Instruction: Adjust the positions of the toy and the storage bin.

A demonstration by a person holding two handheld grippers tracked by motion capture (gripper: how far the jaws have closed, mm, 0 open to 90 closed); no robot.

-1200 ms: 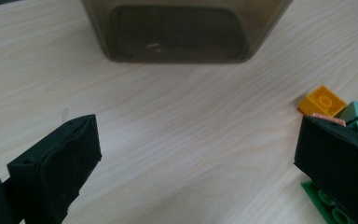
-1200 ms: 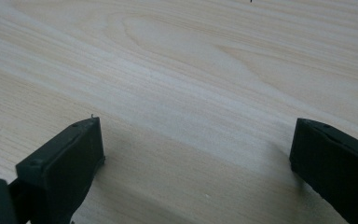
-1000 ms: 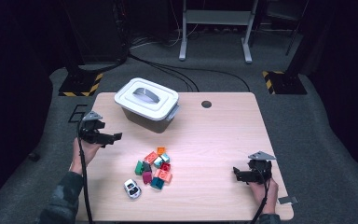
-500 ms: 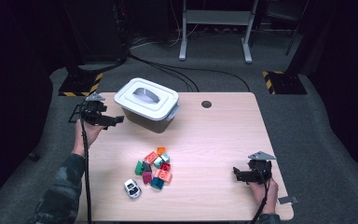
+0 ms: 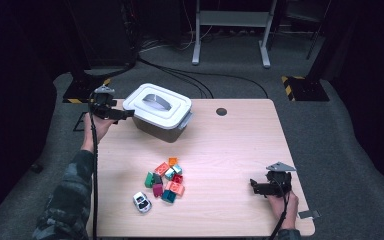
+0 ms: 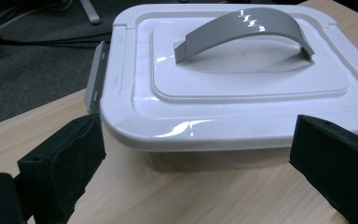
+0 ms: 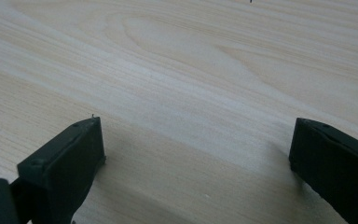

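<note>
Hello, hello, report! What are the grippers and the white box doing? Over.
Left gripper open, facing white box. Lid on, untouched. Right gripper open, low over bare table. Nothing in the way.

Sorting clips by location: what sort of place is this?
Probably a lab or recording studio, not a home: a light wooden table stands on grey carpet, black cables run across the floor, and yellow-and-black striped equipment bases sit behind it in a dark room.

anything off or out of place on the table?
Nothing stands out. The white box sits level, lid on, handle flat. Blocks and toy car lie in one loose cluster. Left gripper is open beside the box; right gripper open over bare table.
</note>
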